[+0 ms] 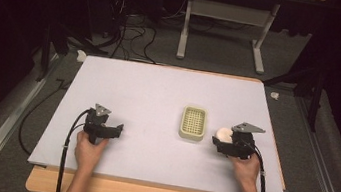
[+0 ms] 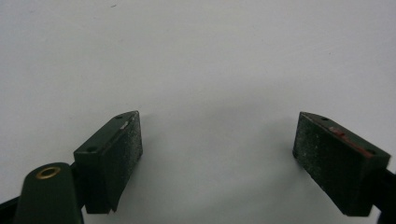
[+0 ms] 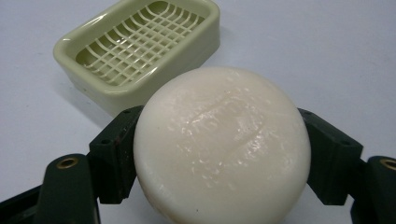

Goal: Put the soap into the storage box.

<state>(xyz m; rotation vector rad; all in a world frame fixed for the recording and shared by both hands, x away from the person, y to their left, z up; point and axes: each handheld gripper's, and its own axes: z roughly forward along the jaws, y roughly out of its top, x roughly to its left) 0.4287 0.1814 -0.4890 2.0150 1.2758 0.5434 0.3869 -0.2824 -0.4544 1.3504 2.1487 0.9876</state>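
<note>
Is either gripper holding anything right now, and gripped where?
The right gripper holds the round white soap by its opposite side edges, near the soap dish. The left gripper is open, holding nothing.

Three cameras: one fixed overhead, one riding on each gripper.

The high view looks forward and down from the person's side, taking in the whole pale table [image 1: 158,94], both forearms and the dark floor beyond. The left gripper view sits close behind the left gripper [image 2: 217,144], facing nearly straight down onto bare tabletop [image 2: 196,56]. The right gripper view rides just as near on the right gripper [image 3: 222,154], looking along its jaws at the round white soap [image 3: 222,144] and the pale green soap dish [image 3: 140,51] just past it; the high view shares that soap [image 1: 224,132], dish [image 1: 193,122] and gripper [image 1: 220,142], seen from farther off.
</note>
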